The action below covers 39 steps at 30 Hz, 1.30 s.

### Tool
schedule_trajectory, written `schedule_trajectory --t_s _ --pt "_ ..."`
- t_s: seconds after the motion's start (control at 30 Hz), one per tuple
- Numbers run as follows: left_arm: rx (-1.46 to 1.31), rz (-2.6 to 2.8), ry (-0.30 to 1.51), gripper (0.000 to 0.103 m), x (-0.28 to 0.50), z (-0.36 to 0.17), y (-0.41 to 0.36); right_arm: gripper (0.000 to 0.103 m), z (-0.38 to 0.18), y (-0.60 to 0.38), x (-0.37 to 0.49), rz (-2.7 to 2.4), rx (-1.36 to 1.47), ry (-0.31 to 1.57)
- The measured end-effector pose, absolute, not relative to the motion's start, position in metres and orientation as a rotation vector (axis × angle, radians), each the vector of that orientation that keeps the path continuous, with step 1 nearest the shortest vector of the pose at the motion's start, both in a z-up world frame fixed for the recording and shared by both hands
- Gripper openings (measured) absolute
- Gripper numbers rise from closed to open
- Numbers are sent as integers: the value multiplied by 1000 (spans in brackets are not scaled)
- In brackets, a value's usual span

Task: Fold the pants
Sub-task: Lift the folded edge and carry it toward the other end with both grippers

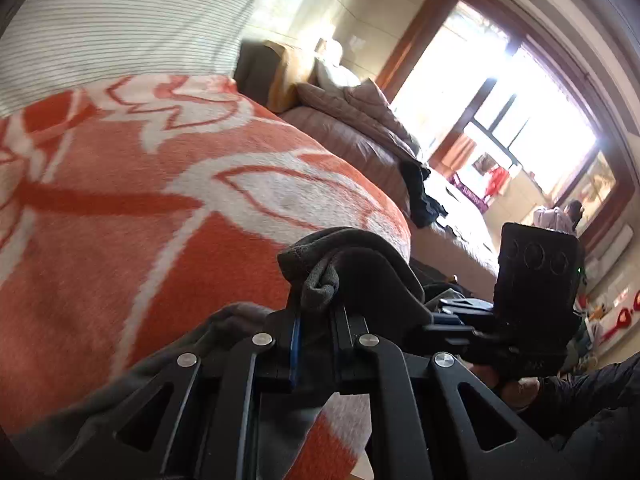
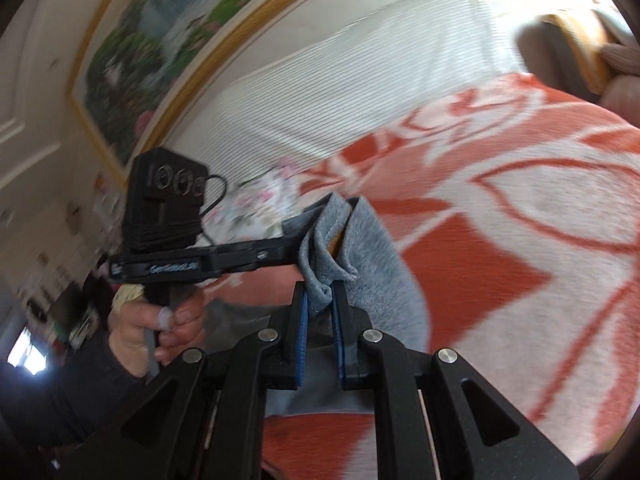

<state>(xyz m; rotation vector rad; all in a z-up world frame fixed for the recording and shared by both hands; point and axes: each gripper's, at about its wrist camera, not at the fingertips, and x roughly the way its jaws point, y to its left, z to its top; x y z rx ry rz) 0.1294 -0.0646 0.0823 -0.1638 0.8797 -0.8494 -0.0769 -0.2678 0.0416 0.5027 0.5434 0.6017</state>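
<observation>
The grey pants (image 1: pixel 360 256) hang bunched over an orange and white blanket (image 1: pixel 160 200). In the left wrist view my left gripper (image 1: pixel 316 312) is shut on a crumpled grey edge of them, and the fabric drapes down to both sides. In the right wrist view my right gripper (image 2: pixel 322 304) is shut on a folded grey edge of the pants (image 2: pixel 376 248), lifted above the blanket (image 2: pixel 520 220). The left gripper's body (image 2: pixel 168 208) shows close on the left, held by a hand (image 2: pixel 160 320), its fingers reaching into the same fabric. The right gripper's body (image 1: pixel 536 280) stands at the right of the left wrist view.
A white striped cushion (image 1: pixel 120 20) rises behind the blanket. Beyond it lies a brown quilt (image 1: pixel 352 132) with dark clothes, then a bright window (image 1: pixel 520 100) with a person (image 1: pixel 560 216) near it. A framed painting (image 2: pixel 160 40) hangs on the wall.
</observation>
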Motion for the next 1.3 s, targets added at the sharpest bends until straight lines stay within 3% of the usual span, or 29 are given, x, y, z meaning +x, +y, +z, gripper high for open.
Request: schedule_trajectory --t_s 0.27,0.53,0.87,0.97,1.13,1.2,1.3 --pt "-293 -716 866 11 94 64 42 12 36 -158 -67 880 456 657" --pt "-466 -549 922 11 59 -1 136 12 -15 -69 -40 1013 462 827" --pt "-569 -451 991 13 31 -53 174 12 -58 -14 -35 1083 371 979" --pt "-605 -444 986 17 24 -55 181 15 -67 -6 -33 1024 317 1029" --pt "-670 -381 945 33 8 -46 195 45 -52 -18 -43 1028 317 973" --pt "-685 -353 923 42 -2 -40 201 46 -41 -30 -45 1034 343 938" --pt "-725 -336 865 45 -15 -24 204 46 -26 -50 -45 1010 381 886"
